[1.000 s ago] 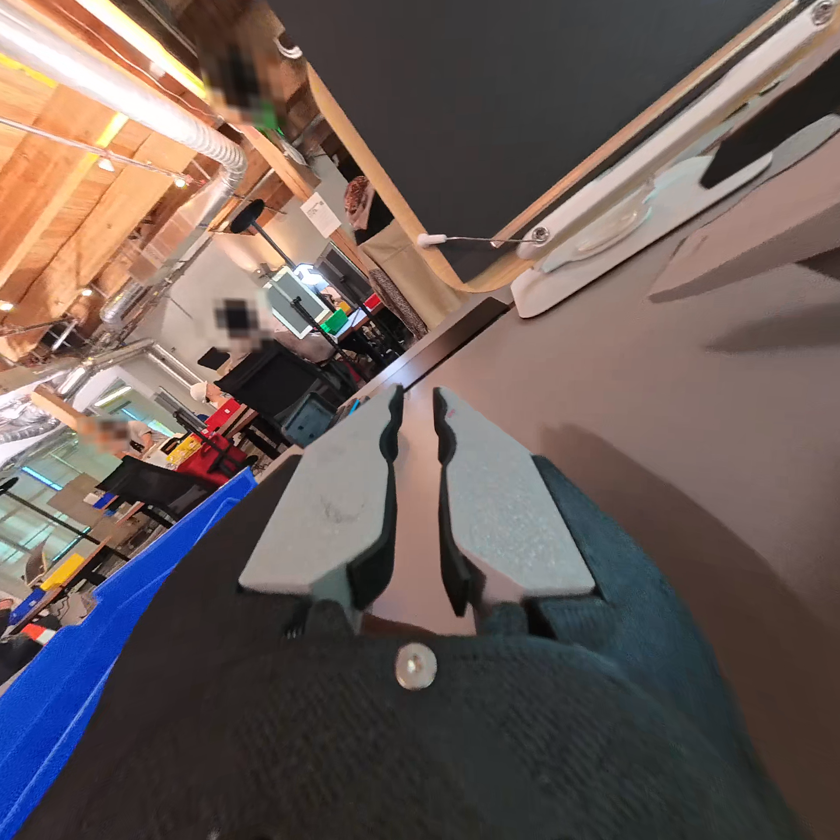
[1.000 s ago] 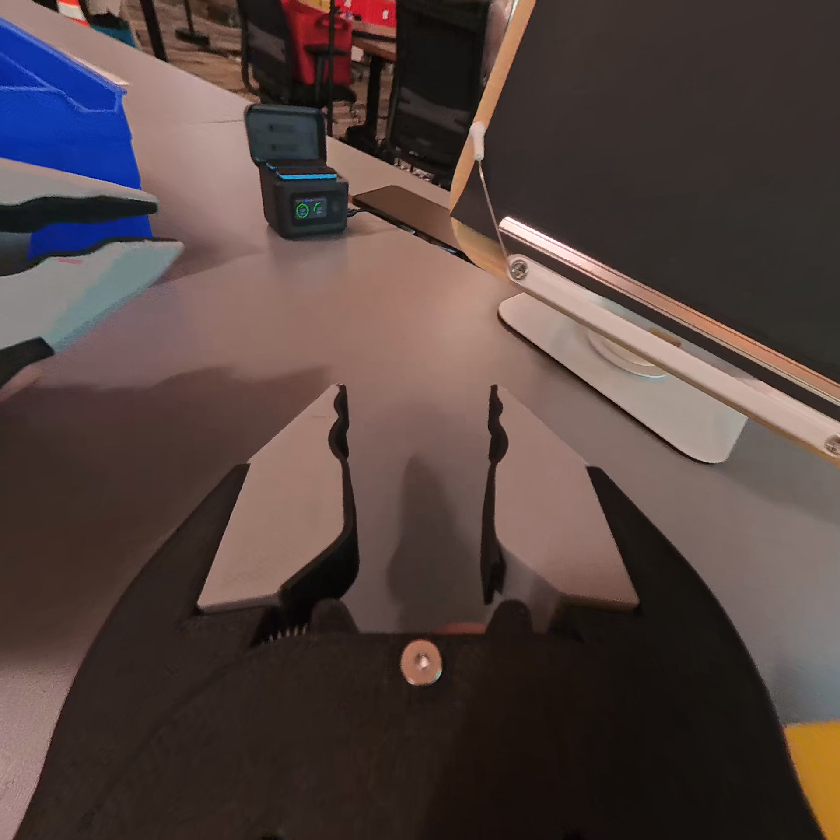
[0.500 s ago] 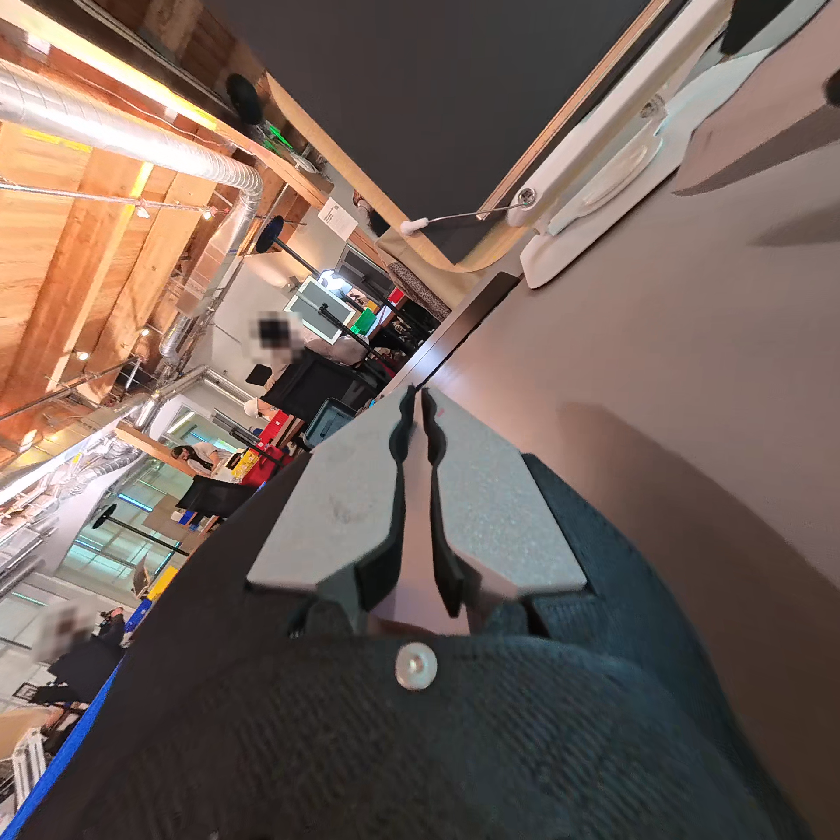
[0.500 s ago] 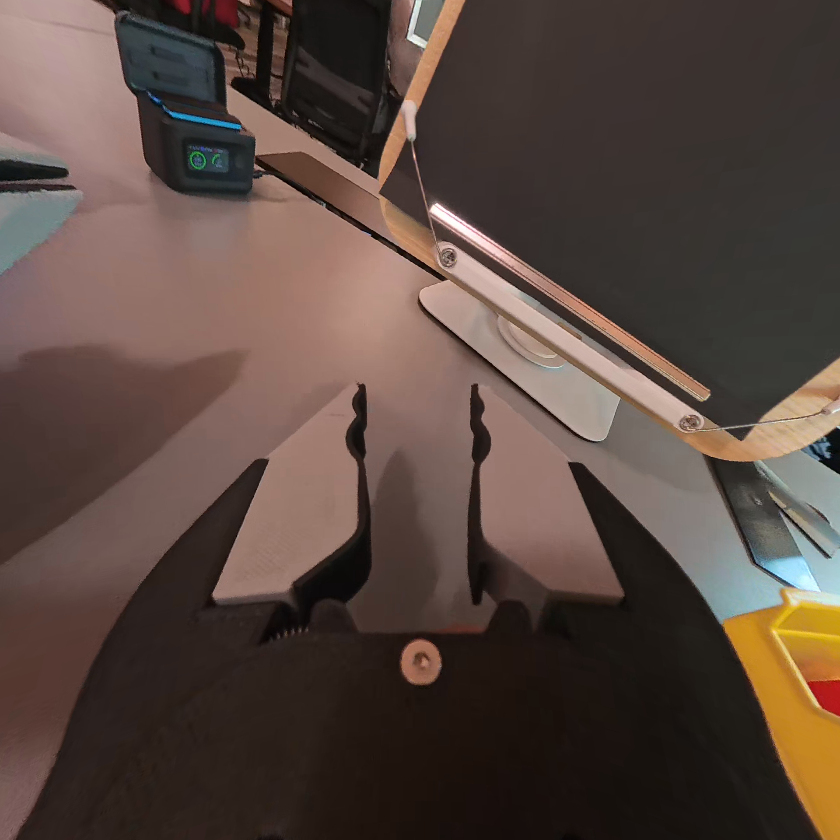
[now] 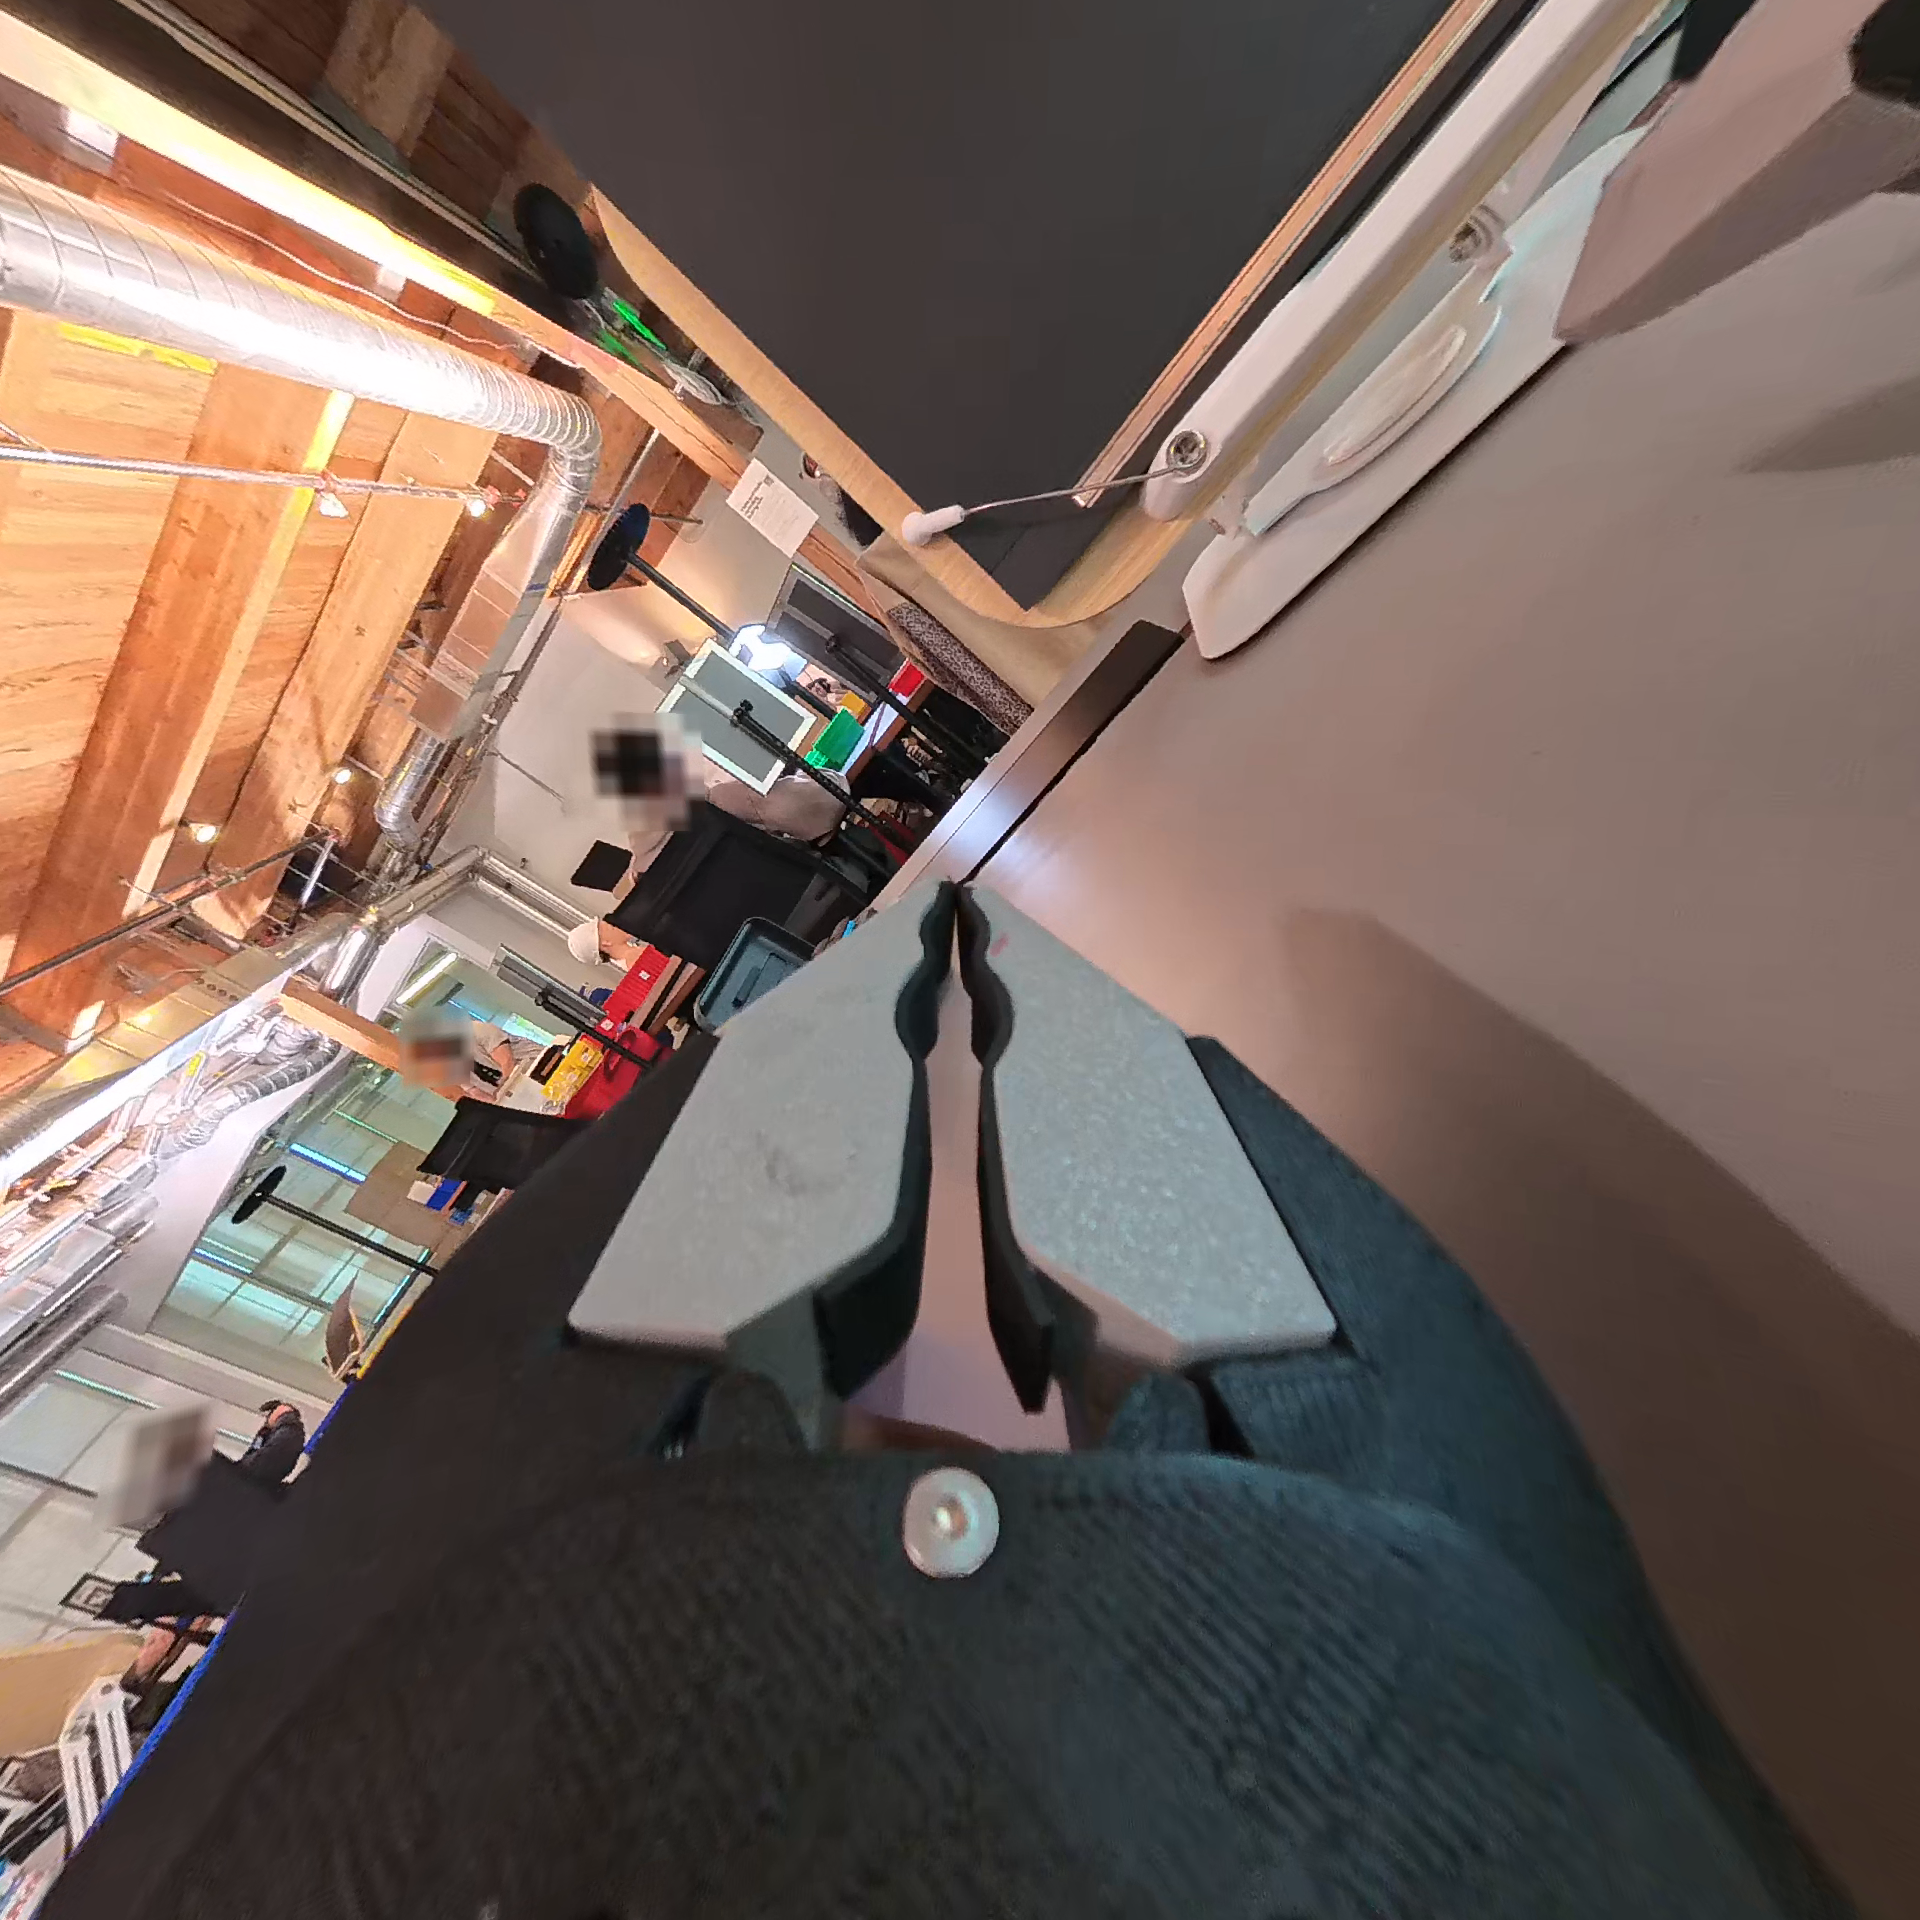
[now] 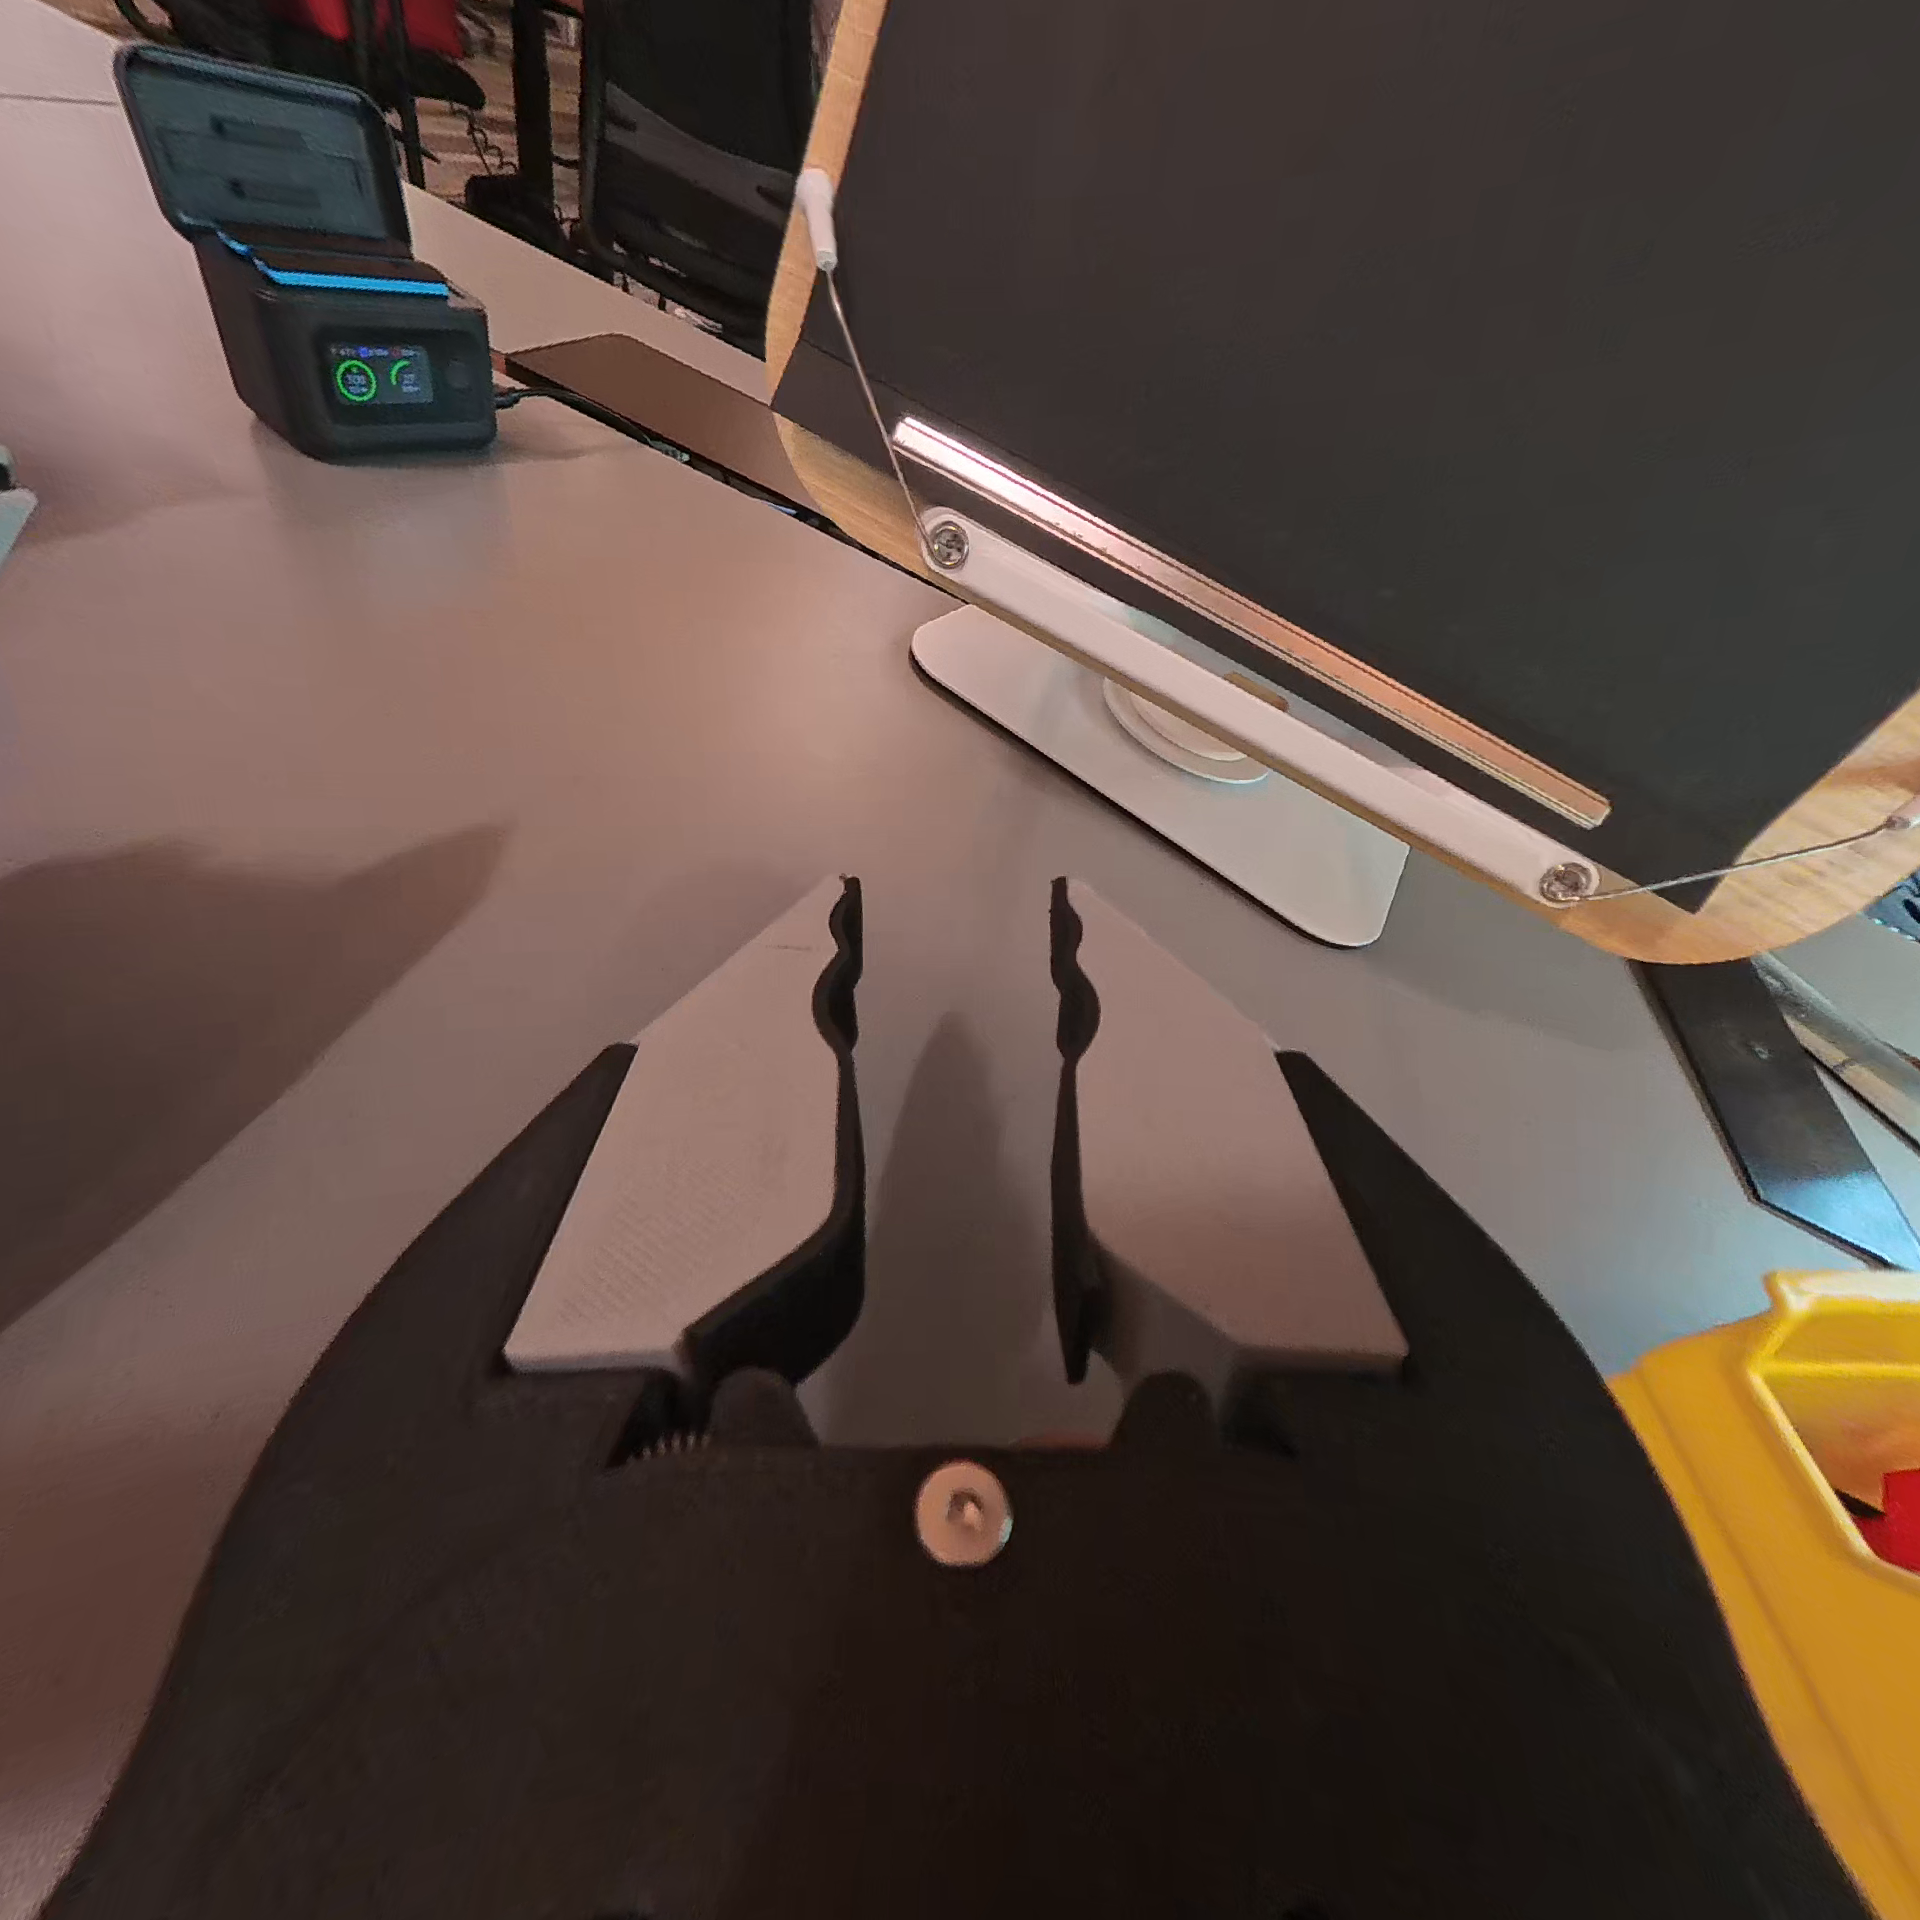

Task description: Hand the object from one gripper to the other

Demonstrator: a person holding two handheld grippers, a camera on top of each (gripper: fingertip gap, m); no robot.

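No object to hand over shows between either gripper's fingers. My left gripper (image 5: pixel 957 920) is rolled on its side above the grey-brown table (image 5: pixel 1558 831); its grey fingers meet at the tips and hold nothing. My right gripper (image 6: pixel 954 885) hovers low over the same table (image 6: pixel 520 727), with its fingers apart and nothing between them. A blurred grey finger of the right gripper (image 5: pixel 1714 208) shows at the top right of the left wrist view. A yellow bin (image 6: pixel 1766 1538) with something red inside (image 6: pixel 1896 1527) sits at the right edge of the right wrist view.
A large black board with a wooden rim (image 6: pixel 1351 312) stands on a white base (image 6: pixel 1247 831) just ahead of the right gripper. A black case with a lit screen (image 6: pixel 353 353) sits at the far left. People and desks fill the room behind (image 5: pixel 644 779). The tips of one gripper are about 15 cm away from the tips of the other.
My left gripper's fingers have closed from a small gap to touching. My right gripper's gap has narrowed and its view has swung right: the yellow bin appeared and the blue bin left.
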